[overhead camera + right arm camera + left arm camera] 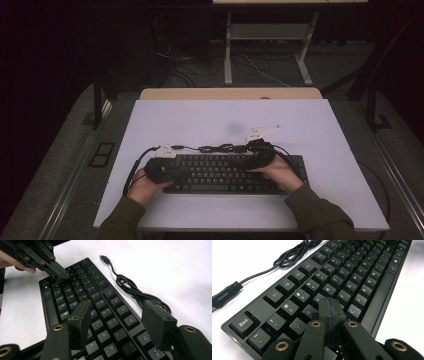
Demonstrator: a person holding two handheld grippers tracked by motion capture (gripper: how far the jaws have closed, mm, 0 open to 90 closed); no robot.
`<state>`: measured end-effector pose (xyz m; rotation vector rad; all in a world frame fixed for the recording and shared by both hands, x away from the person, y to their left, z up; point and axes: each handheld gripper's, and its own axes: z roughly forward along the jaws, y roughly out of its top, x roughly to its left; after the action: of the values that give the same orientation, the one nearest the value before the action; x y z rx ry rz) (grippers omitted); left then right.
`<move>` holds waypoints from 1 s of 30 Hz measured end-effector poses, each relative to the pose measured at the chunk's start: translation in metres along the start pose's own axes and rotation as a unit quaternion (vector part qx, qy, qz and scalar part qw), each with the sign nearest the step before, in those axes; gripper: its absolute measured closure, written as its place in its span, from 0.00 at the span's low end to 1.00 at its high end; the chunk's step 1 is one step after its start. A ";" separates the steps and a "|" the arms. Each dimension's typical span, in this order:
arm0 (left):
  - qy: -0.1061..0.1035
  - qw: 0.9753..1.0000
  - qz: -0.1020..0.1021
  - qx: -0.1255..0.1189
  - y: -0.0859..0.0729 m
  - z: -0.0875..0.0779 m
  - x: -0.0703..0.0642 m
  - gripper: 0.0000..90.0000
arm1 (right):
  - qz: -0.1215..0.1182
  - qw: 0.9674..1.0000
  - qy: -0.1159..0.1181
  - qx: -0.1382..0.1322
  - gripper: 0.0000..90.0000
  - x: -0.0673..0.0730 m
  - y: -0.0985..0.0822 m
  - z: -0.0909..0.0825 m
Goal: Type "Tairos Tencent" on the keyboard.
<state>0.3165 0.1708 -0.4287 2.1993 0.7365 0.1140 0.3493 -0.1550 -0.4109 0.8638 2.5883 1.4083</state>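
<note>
Near the front edge of the white worktop [200, 120] lies a black keyboard [220, 172], its long side parallel to that edge, with its coiled cable [220, 148] trailing along the worktop just behind it and ending in a loose plug [103, 258]. The left tool [331, 305] has its jaws pressed together into a single tip with nothing between them, poised over the letter keys [328, 288] at the keyboard's left end, apparently on or just above one; contact itself I cannot tell. The right tool [118, 312] hovers over the right half with its jaws spread and nothing between them.

The work in hand looks like key pressing with the closed tip. The main risk is aim: the tip is wider than the gaps between keys, so a slightly off-centre push could catch two neighbouring keys at once. A slanted push might also slide the keyboard across the smooth worktop, since nothing visibly pins it. The spread right jaws could brush keys if that hand sinks.
</note>
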 end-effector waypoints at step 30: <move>0.008 0.999 -0.006 -0.035 0.008 -0.008 -0.003 0.88 | -0.002 1.000 0.000 0.000 0.44 0.000 0.000 0.001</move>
<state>0.3156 0.1708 -0.4170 2.1285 0.7441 0.1500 0.3498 -0.1545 -0.4119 0.8585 2.5884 1.4078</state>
